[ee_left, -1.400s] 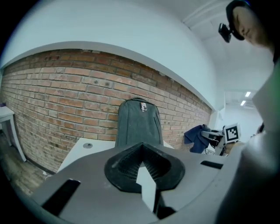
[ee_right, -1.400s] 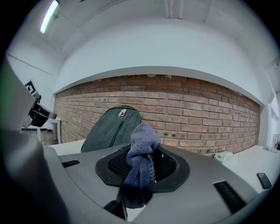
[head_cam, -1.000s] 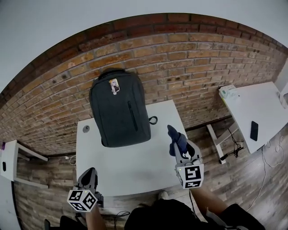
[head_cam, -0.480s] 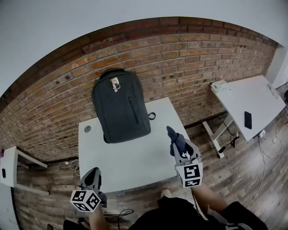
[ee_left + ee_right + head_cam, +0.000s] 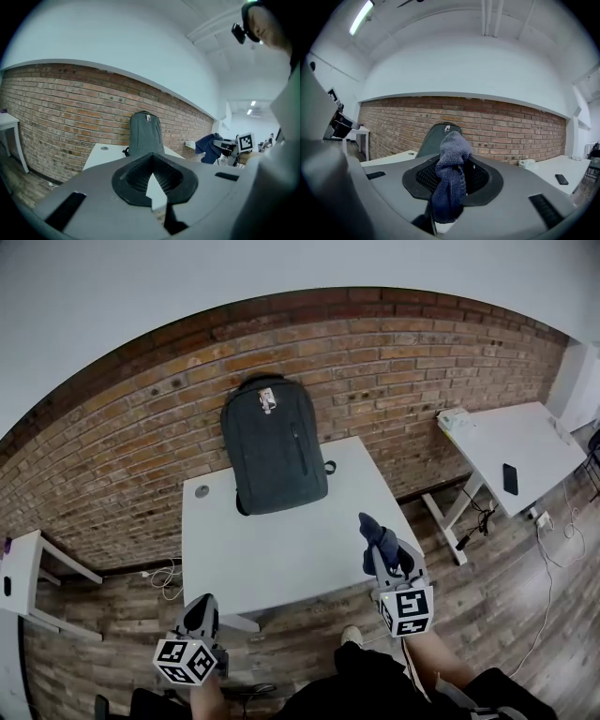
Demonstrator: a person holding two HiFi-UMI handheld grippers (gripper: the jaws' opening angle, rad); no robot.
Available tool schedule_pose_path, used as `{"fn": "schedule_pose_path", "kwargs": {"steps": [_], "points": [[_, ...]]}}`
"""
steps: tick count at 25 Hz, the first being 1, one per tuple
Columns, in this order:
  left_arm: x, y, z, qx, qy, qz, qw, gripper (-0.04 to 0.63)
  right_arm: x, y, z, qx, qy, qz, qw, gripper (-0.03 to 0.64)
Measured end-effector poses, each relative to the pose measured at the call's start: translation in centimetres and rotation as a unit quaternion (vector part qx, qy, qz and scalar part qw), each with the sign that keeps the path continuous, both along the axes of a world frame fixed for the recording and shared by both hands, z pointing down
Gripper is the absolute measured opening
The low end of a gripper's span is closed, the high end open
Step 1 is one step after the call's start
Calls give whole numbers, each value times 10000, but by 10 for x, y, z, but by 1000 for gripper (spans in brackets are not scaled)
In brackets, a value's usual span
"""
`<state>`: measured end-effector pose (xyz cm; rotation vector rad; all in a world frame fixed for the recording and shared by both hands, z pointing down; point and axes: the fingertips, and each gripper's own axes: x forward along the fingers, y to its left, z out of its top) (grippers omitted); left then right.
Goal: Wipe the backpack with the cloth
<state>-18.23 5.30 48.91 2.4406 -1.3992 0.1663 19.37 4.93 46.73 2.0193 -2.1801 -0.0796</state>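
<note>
Where the backpack is: the dark grey backpack (image 5: 275,446) stands up at the back of the white tabletop (image 5: 281,549), right against the brick wall (image 5: 141,427).
Backpack bits: a little tag (image 5: 267,398) sits near the top, too small to read. A strap loop (image 5: 329,468) sticks out at one side.
Cloth: the dark blue cloth (image 5: 378,535) is bunched up and pokes out past the right tongs. It is well apart from the backpack and does not touch it.
Right tongs: the right tongs (image 5: 380,545) squeeze the cloth (image 5: 450,178) tight, over the front right corner of the tabletop.
Left tongs: the left tongs (image 5: 202,607) are low, past the front left edge of the tabletop, over the wooden floor (image 5: 112,615). Their tips meet and nothing is between them (image 5: 152,174).
Hard to see: the cloth covers the tips of the right tongs (image 5: 450,173). In the right gripper view it also hides much of the backpack (image 5: 429,140). In the left gripper view the tongs cut off the bottom of the backpack (image 5: 146,133). The hands are out of sight behind the marker cubes.
Tabletop: a small round spot (image 5: 202,491) lies left of the backpack.
Farther out: a second white table (image 5: 525,432) stands to the right with a dark phone (image 5: 509,479) on it.
</note>
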Motion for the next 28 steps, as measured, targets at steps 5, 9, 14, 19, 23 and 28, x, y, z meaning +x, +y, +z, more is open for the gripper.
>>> {"fn": "schedule_pose_path", "kwargs": {"steps": [5, 9, 14, 19, 23, 28], "points": [[-28, 51, 4, -3, 7, 23, 10000, -12, -24, 49, -1, -16, -26, 58, 10000, 110], [-53, 90, 11, -63, 47, -24, 10000, -12, -45, 90, -13, 77, -20, 56, 10000, 110], [-77, 124, 10, 4, 110, -68, 9999, -12, -67, 130, -30, 166, -87, 21, 9998, 110], [-85, 146, 9, 58, 210, 22, 9998, -12, -82, 166, -52, 242, -96, -28, 9997, 110], [-86, 155, 8, 59, 250, 150, 9996, -12, -91, 189, -70, 382, -22, -23, 9993, 110], [-77, 162, 3, 165, 290, 255, 9991, -12, -89, 214, -82, 513, 101, -6, 9986, 110]]}}
